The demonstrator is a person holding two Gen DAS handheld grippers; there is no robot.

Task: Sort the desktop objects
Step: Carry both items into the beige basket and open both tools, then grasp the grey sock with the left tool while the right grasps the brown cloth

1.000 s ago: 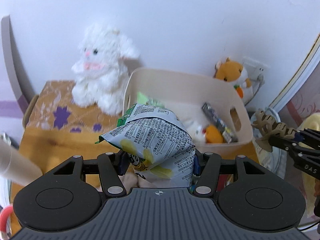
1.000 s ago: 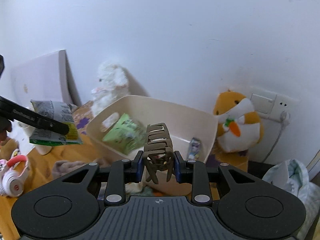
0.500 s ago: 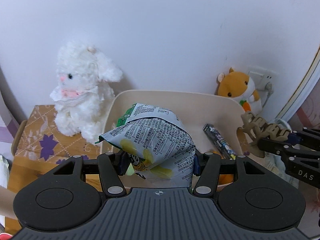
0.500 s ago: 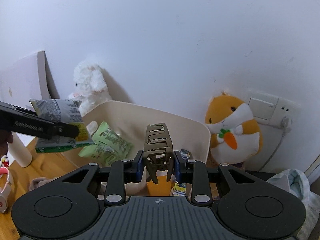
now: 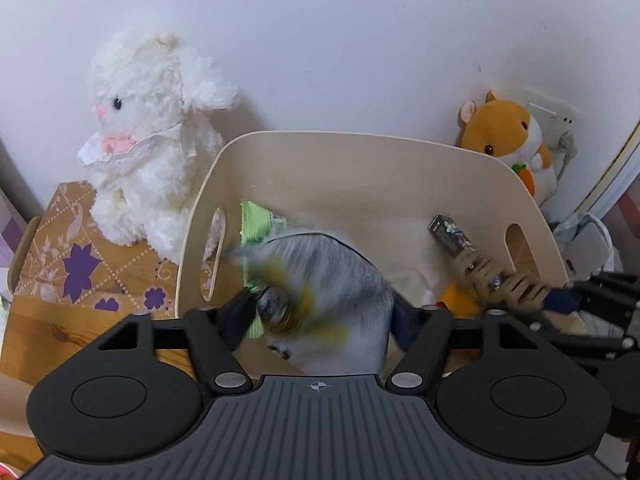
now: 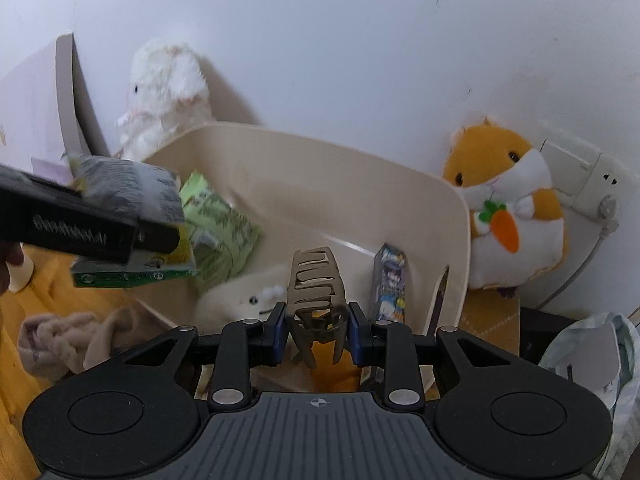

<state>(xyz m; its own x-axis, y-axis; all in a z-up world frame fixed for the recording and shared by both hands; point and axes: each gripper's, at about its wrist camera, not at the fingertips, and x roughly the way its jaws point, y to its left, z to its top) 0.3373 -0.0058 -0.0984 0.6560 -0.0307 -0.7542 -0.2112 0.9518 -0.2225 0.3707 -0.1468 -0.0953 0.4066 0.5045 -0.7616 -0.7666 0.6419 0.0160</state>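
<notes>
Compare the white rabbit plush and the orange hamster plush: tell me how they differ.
The white rabbit plush is all white and shaggy with a lace collar; the orange hamster plush is orange and white with smoother fur, holding a felt carrot. The rabbit sits on a patterned box left of the beige bin; the hamster sits at the bin's right, by a wall socket. Both sit upright against the wall, outside the bin.
</notes>
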